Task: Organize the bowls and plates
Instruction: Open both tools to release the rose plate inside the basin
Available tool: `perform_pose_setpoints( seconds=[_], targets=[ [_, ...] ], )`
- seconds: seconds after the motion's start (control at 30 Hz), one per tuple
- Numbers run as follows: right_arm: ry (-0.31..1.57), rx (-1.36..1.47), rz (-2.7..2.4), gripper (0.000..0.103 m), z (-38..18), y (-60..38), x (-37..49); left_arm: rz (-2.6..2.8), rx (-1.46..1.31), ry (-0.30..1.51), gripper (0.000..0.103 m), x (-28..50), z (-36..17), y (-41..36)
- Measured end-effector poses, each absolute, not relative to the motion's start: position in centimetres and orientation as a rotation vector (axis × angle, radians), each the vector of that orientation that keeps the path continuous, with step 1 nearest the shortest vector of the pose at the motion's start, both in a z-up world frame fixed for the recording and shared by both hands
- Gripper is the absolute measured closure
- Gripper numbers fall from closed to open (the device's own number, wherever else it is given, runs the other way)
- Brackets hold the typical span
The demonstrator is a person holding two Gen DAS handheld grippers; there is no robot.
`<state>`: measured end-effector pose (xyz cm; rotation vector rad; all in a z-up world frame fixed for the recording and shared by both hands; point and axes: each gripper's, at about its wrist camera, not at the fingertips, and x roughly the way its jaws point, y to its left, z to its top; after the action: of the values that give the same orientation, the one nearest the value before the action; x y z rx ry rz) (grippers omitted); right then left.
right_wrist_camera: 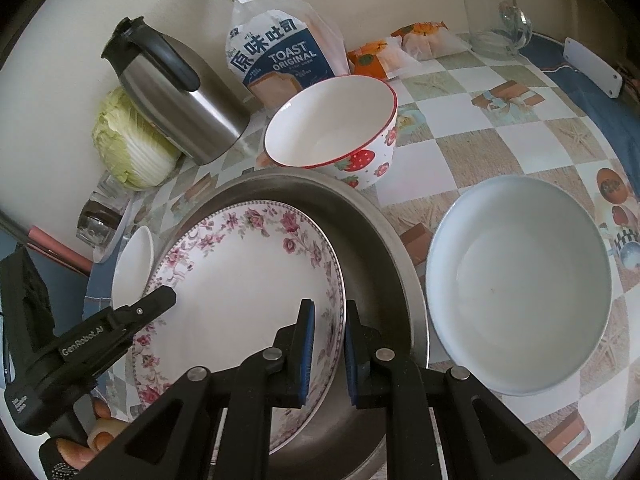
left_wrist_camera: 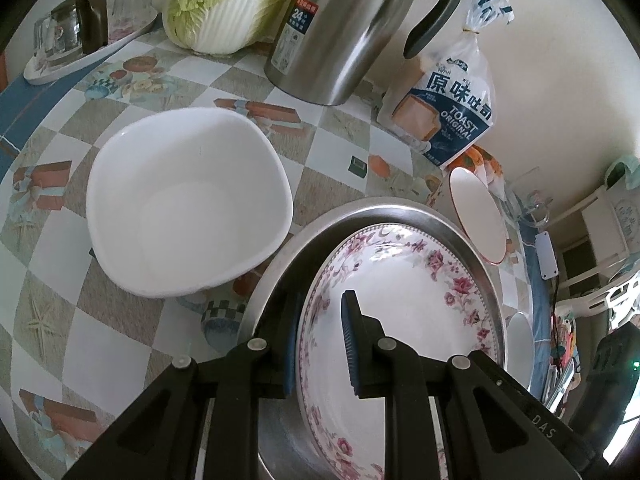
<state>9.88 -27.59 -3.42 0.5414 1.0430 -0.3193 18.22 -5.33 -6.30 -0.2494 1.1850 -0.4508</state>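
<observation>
**Both grippers on the floral plate, ready to lift**

Checked oilcloth covers the table against a cream wall, with a kettle, cabbage and toast bag along the top of the left wrist view. Your left gripper fills the bottom centre, its jaws nearly closed, straddling the left rim of the floral plate; one pad sits outside the rim and one inside, and it looks like a pinch on the plate. That plate lies in the steel pan at lower right. An empty white bowl sits mid-left, clear of the pan.

From the right wrist view, your right gripper at bottom centre is drawn in tight on the plate's right rim, one pad each side. At lower left, the other gripper reaches the opposite edge. A strawberry bowl stands just above the pan, and a pale bowl lies at right.

Raise both hands together and keep them level, so the plate does not twist in either grip. Glazed china is slick, so hold steady pressure. Clear the pan wall before you travel sideways, and watch the strawberry bowl near the pan's far rim.
</observation>
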Motion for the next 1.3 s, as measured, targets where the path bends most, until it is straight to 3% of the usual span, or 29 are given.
perform_pose_setpoints(
  seconds=[1.3],
  targets=[
    [1.107,0.461,-0.368,0.088,-3.7,-27.2,10.0,-0.454,-0.111,1.268,0.079,17.4,-6.8,-7.1]
  ],
)
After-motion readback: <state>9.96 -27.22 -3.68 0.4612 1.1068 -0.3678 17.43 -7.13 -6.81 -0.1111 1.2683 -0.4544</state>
